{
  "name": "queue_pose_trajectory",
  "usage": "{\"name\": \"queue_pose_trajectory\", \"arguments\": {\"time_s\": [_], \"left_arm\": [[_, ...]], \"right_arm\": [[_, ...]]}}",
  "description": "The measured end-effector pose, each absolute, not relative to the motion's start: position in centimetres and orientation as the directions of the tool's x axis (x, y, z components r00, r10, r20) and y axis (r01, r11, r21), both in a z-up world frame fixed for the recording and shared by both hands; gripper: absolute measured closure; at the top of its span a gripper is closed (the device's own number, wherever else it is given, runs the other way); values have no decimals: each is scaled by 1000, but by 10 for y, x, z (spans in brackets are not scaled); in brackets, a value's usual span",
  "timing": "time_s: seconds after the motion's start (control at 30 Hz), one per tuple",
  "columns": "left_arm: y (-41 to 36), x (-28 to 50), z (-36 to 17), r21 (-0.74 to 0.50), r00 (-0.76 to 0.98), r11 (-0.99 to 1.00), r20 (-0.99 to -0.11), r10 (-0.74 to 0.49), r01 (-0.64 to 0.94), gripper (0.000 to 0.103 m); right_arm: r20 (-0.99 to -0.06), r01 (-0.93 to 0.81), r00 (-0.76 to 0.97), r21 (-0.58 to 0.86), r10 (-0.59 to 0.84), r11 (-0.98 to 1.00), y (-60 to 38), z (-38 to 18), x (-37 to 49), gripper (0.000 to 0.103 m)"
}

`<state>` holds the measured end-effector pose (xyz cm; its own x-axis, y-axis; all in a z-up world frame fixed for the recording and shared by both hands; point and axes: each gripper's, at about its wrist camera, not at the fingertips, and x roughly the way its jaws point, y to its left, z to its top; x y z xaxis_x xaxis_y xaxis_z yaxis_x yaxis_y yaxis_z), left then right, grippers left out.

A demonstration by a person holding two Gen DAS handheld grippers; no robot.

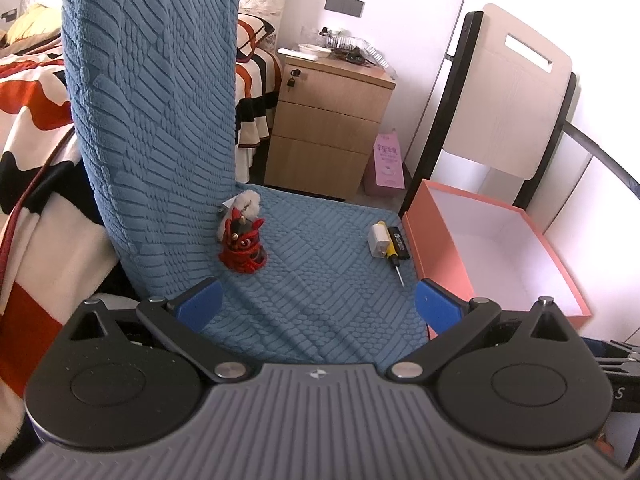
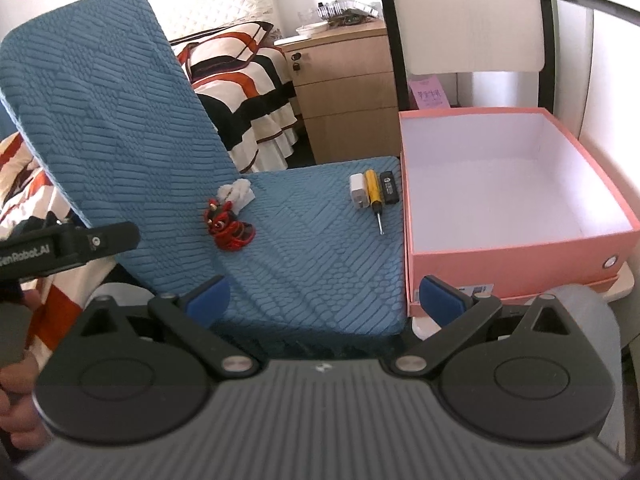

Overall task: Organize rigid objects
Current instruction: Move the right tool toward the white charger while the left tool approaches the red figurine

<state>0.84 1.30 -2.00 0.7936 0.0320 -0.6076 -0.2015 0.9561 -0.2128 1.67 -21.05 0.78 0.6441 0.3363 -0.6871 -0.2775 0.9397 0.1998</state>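
Observation:
A red lion figurine (image 1: 243, 246) (image 2: 228, 228) stands on the blue chair seat (image 1: 320, 280) (image 2: 312, 248) near the backrest, with a white plush piece (image 1: 246, 202) (image 2: 236, 192) behind it. A white charger (image 1: 379, 240) (image 2: 359, 191), a yellow screwdriver (image 1: 391, 246) (image 2: 374, 196) and a black stick (image 1: 400, 242) (image 2: 389, 187) lie side by side at the seat's right edge. An open, empty pink box (image 1: 500, 248) (image 2: 516, 200) sits right of them. My left gripper (image 1: 318, 304) and right gripper (image 2: 324, 300) are open and empty, above the seat's front edge.
A wooden nightstand (image 1: 328, 120) (image 2: 344, 80) with clutter on top stands behind the chair. A bed with a striped blanket (image 1: 32, 120) (image 2: 240, 80) is at the left. A second chair's backrest (image 1: 512, 92) rises behind the box. The left gripper's body (image 2: 68, 248) shows at the left.

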Motion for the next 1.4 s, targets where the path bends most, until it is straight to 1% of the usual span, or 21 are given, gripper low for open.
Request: {"name": "queue_pose_trajectory", "arguments": {"time_s": [0.1,0.37,0.5,0.73,0.9,1.1,1.4], "left_arm": [[12,9,-21,-214,793,955,-608,37,-208,0],[11,10,-25,-197,781,956,-622,49,-216,0],[12,11,-30,-170,780,959,-621,75,-228,0],[20,18,-35,-200,791,945,-606,88,-258,0],[23,19,-38,-179,788,950,-608,97,-255,0],[29,30,-48,-176,772,954,-631,82,-245,0],[42,58,-51,-162,780,954,-617,101,-253,0]], "right_arm": [[-678,-295,632,236,375,926,-213,8,18,0],[-675,-274,645,232,358,933,-211,3,20,0],[-680,-279,645,216,350,936,-211,-5,22,0],[-673,-293,666,162,323,942,-209,-9,32,0],[-680,-283,655,181,328,942,-209,-13,36,0],[-690,-291,651,157,315,944,-205,-21,41,0],[-692,-296,650,149,313,943,-201,-30,58,0]]}}
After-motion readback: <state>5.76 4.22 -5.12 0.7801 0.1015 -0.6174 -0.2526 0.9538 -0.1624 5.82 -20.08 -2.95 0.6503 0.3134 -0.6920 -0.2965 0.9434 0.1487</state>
